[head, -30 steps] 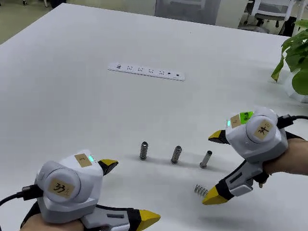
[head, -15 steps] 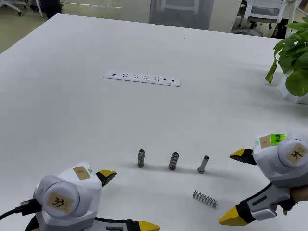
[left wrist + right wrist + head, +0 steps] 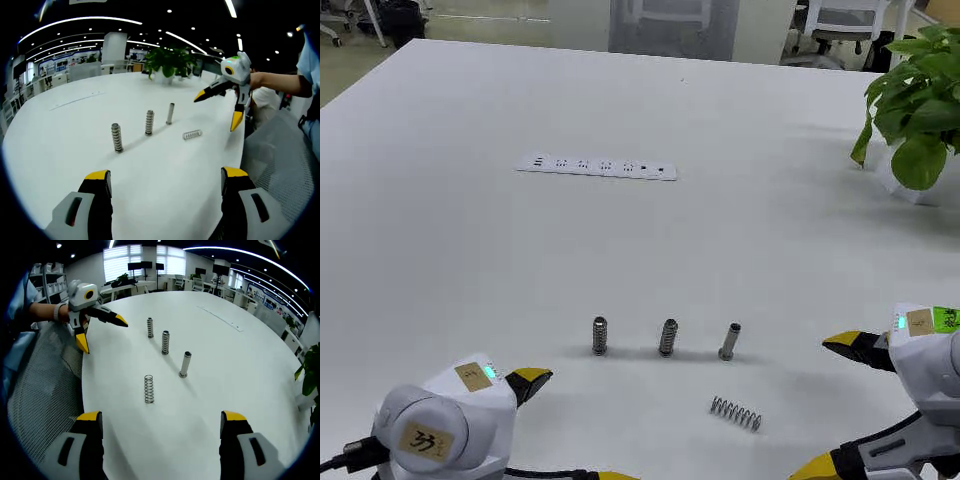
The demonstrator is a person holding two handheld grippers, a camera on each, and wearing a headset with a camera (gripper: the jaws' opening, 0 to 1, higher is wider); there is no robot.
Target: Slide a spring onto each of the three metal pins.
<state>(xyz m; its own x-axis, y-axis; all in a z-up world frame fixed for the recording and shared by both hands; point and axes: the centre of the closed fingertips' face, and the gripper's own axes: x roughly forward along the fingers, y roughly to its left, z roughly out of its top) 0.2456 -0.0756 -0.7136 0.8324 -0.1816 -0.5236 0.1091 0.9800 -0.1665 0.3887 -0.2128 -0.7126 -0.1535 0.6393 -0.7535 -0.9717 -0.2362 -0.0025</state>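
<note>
**Last spring loose**

Finds left gripper (image 3: 567, 428) spread, empty, near left; counts left pin (image 3: 600, 323) and middle pin (image 3: 669, 325) already sprung, right pin (image 3: 729, 341) bare; spots loose spring (image 3: 735, 413) lying flat just nearer; judges it light, squashy, rollable; favours a gentle pinch near one end; finds right gripper (image 3: 825, 405) spread, near right.

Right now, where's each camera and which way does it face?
Head view: on the headset, looking forward and down at the table; left claw and right claw at the bottom.
Left gripper view: on the left claw, facing the bare pin; own jaws at bottom, right claw and forearm beyond.
Right gripper view: on the right claw, facing the opposite way; own jaws at bottom, left claw and sleeve beyond.
All share: bare pin, loose spring.
</note>
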